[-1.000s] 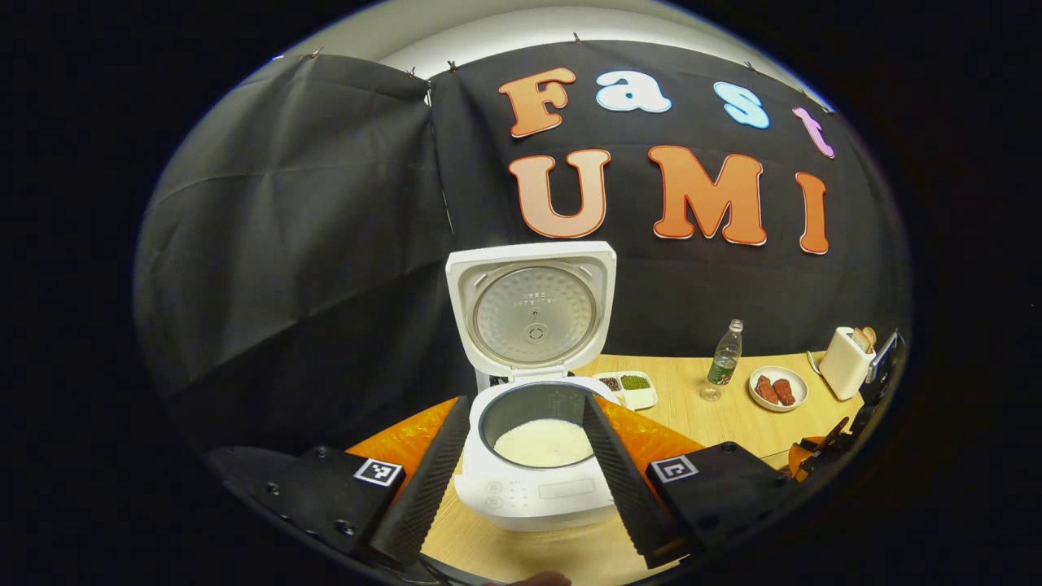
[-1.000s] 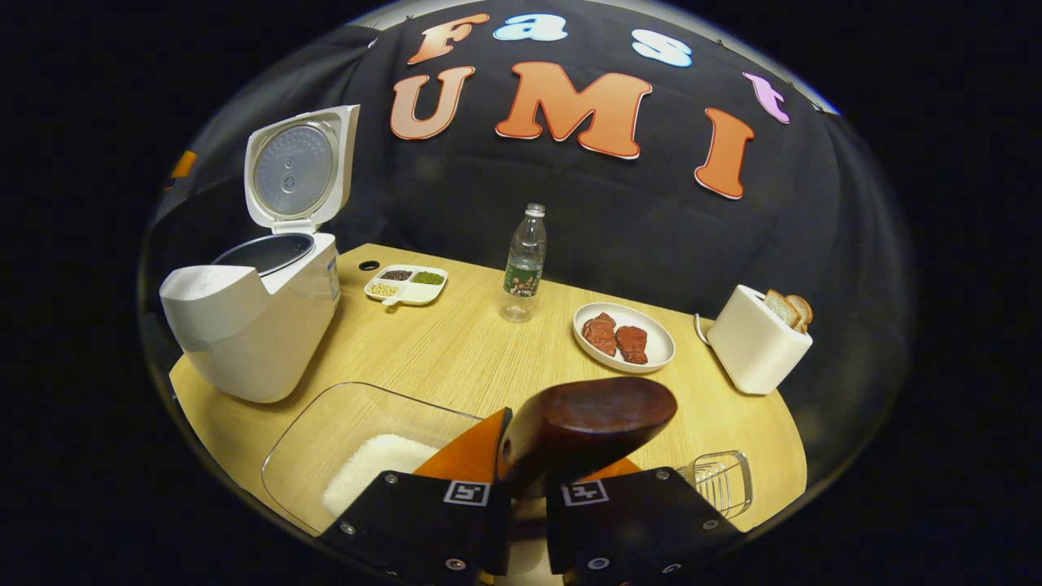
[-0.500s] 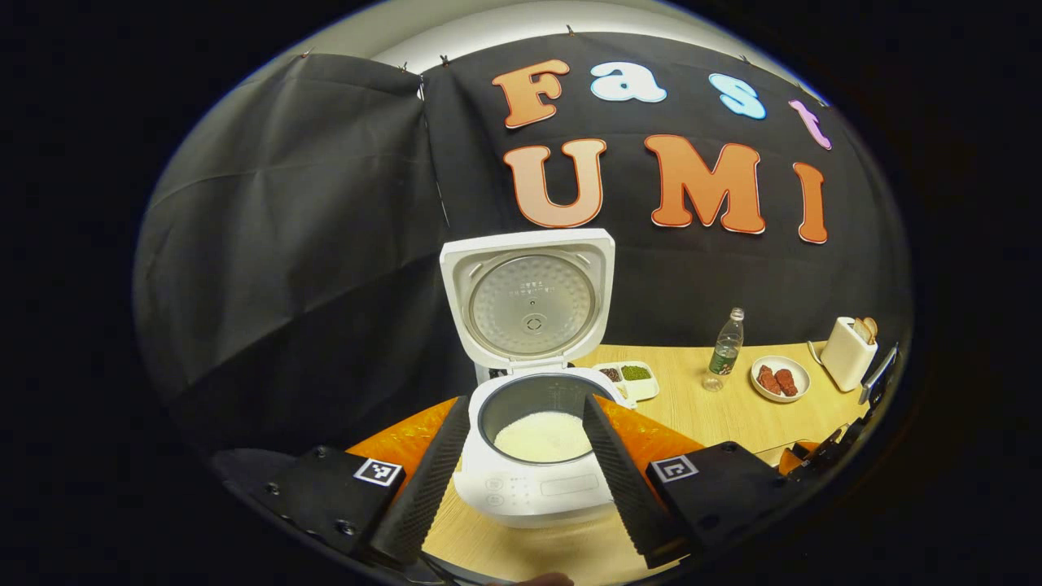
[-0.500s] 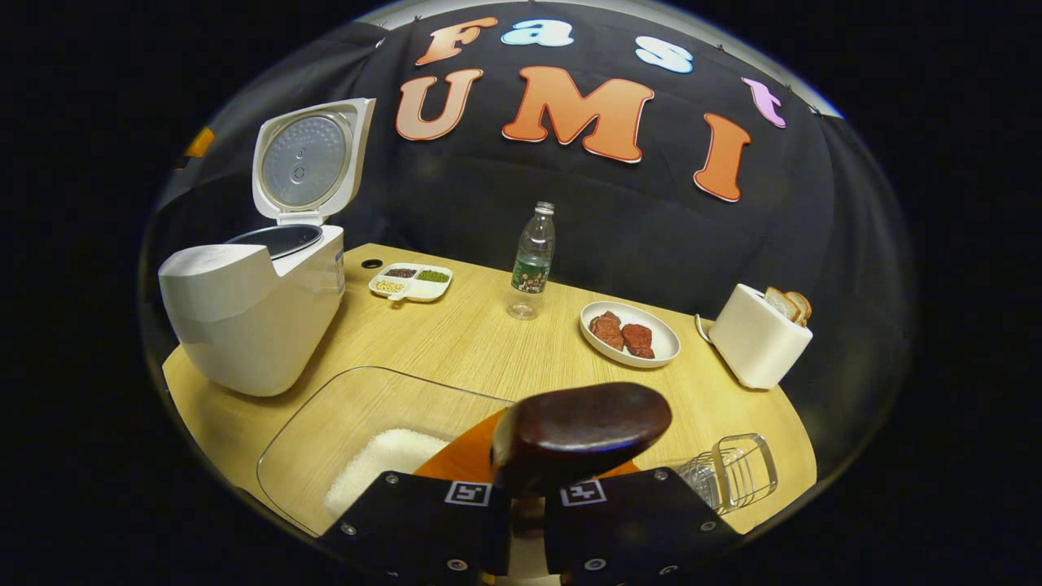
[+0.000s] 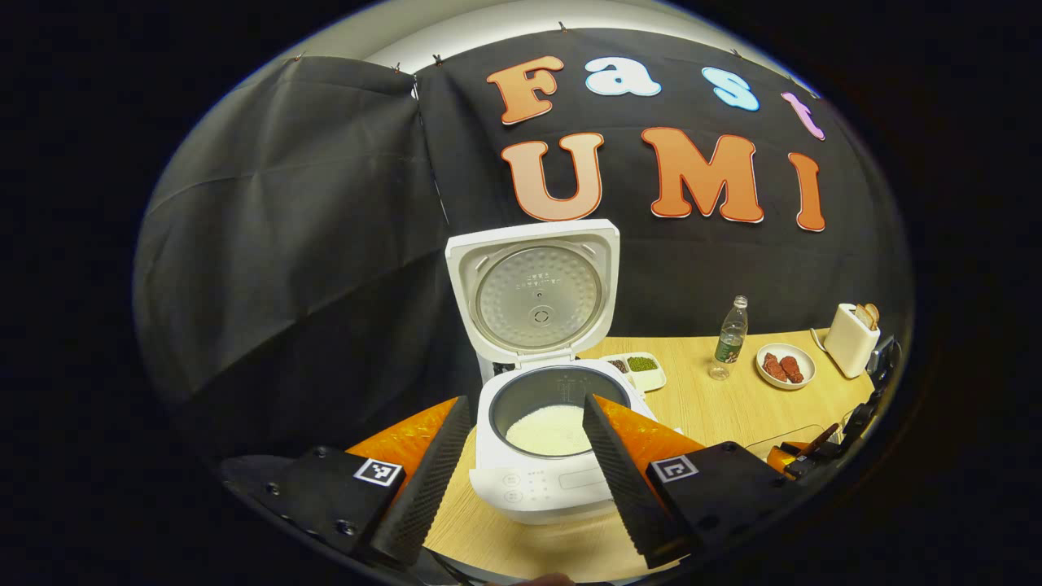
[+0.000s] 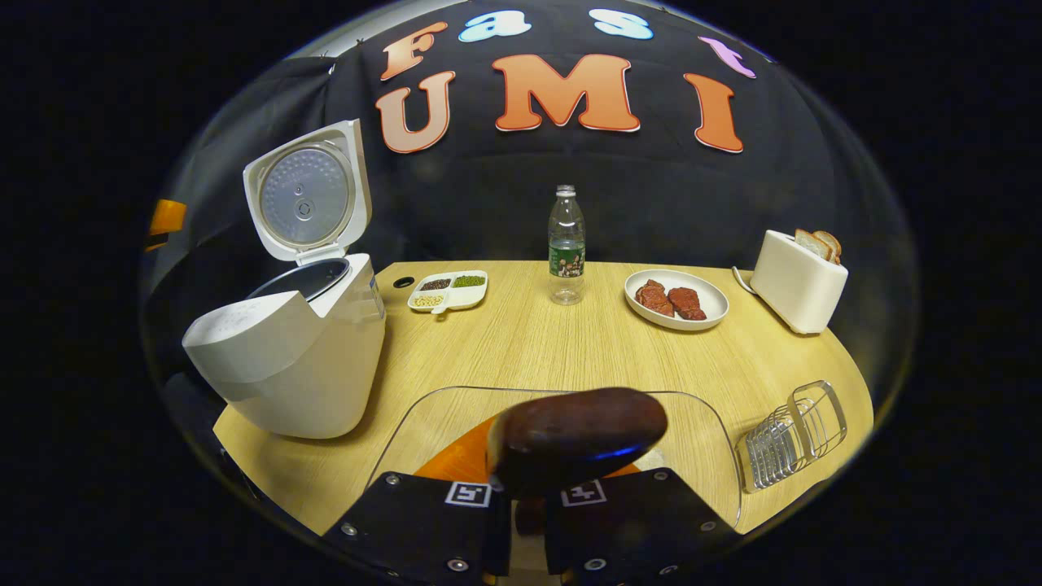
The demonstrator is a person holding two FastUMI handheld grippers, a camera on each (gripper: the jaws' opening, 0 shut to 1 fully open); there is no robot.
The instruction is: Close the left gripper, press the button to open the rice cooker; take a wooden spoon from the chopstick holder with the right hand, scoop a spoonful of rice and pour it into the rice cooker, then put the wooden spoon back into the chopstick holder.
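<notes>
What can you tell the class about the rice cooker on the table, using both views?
The white, rounded plastic rice cooker stands upright near the left end of the light wooden table. Its hinged lid is raised fully open, showing a dimpled silvery metal inner plate. The dark inner pot holds a layer of white rice. A sloping front panel carries faint buttons and a display. Nothing but the table touches it; the open left hand-held gripper frames it from nearer the camera.
</notes>
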